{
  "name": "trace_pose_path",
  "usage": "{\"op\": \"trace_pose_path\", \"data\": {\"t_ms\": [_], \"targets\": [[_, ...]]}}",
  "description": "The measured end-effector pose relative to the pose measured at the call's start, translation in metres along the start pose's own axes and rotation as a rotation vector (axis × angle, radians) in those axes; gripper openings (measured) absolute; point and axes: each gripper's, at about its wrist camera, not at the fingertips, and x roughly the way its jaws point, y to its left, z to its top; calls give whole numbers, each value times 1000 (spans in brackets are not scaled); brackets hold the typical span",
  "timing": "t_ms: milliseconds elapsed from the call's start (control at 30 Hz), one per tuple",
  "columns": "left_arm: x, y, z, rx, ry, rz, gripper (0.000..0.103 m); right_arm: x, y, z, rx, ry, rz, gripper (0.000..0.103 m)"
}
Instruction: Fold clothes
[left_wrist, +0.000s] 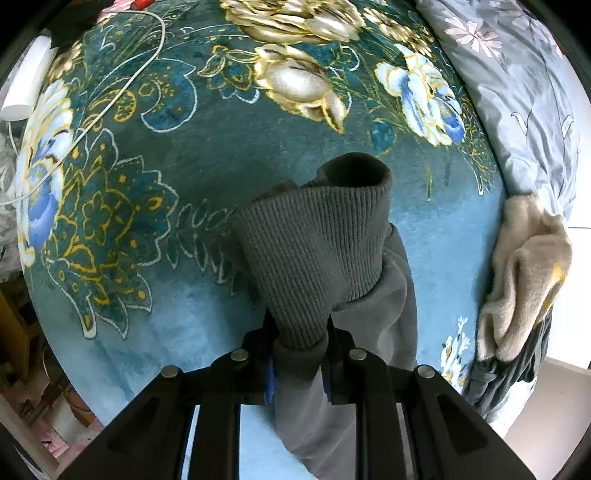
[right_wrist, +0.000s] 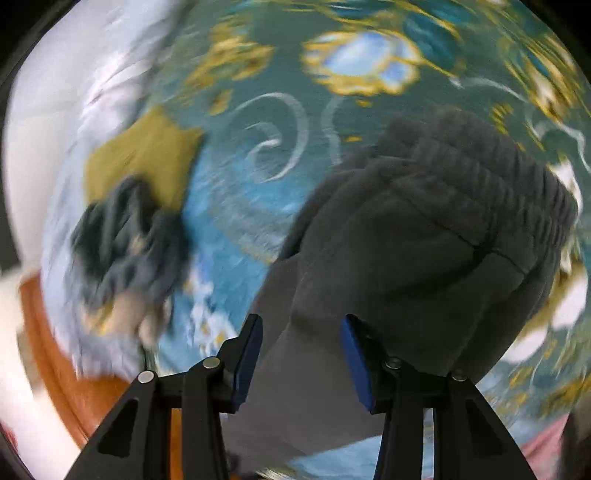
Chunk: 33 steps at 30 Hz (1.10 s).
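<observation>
Left claw (left_wrist: 299, 354) pinching the grey pants (left_wrist: 321, 258) at the ribbed cuff, lower centre of the left wrist view; the cuff fans up and away from the pads and the smoother grey leg trails down past the bottom edge.

Right claw (right_wrist: 301, 354): blue pads (right_wrist: 356, 363) spread, grey pants fabric (right_wrist: 424, 251) bunched between them. Left pad looks clear of the cloth; right pad is against it or very close, blur makes contact hard to call. Ribbed waistband sits at the upper right of the bundle. Whole right wrist view is motion-blurred.

Surface is a teal floral blanket (left_wrist: 207, 177). Open room in the left wrist view: plain teal patch above and left of the cuff, plus the lower left.

Edges and clutter:
- Blanket's right edge is bounded by a grey floral quilt (left_wrist: 517, 96) in the upper right.
- Beige fleece garment (left_wrist: 528, 273) on top of a dark garment (left_wrist: 517, 373), at the right edge, well apart from the cuff.
- White cable (left_wrist: 122, 85) loops across the upper left; white box (left_wrist: 27, 81) at the far left edge.
- Right wrist view: olive-yellow cloth (right_wrist: 144, 162) and a dark crumpled garment (right_wrist: 125, 240) at left, apart from the claw; orange-brown wood edge (right_wrist: 66, 376) in the lower left.
</observation>
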Motion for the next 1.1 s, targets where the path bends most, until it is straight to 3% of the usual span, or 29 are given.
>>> {"op": "trace_pose_path", "data": {"t_ms": [167, 267, 333, 433, 600, 767, 900, 1000, 1067, 1100], "targets": [[0, 5, 0, -9, 8, -2, 21, 14, -9, 11, 130, 8, -75, 45], [3, 6, 2, -5, 19, -4, 21, 20, -22, 15, 193, 27, -83, 31], [4, 8, 4, -3, 28, -7, 21, 20, -30, 15, 205, 36, -79, 13], [8, 11, 6, -4, 42, -17, 21, 12, -33, 11, 159, 21, -48, 6], [10, 17, 7, -7, 57, -70, 21, -32, 3, -10, -53, -43, 90, 5], [11, 17, 8, -6, 51, -111, 21, -26, 30, 9, -74, -90, 153, 5], [14, 19, 9, -20, 59, -95, 21, 13, 30, 23, -38, -48, 53, 5], [15, 19, 10, -21, 62, -89, 21, 20, 25, 25, -31, -41, 41, 9], [16, 18, 11, -19, 63, -85, 21, 12, 26, 23, -58, -29, 98, 17], [15, 16, 11, -16, 60, -80, 21, 5, 27, 21, -81, -27, 138, 27]]}}
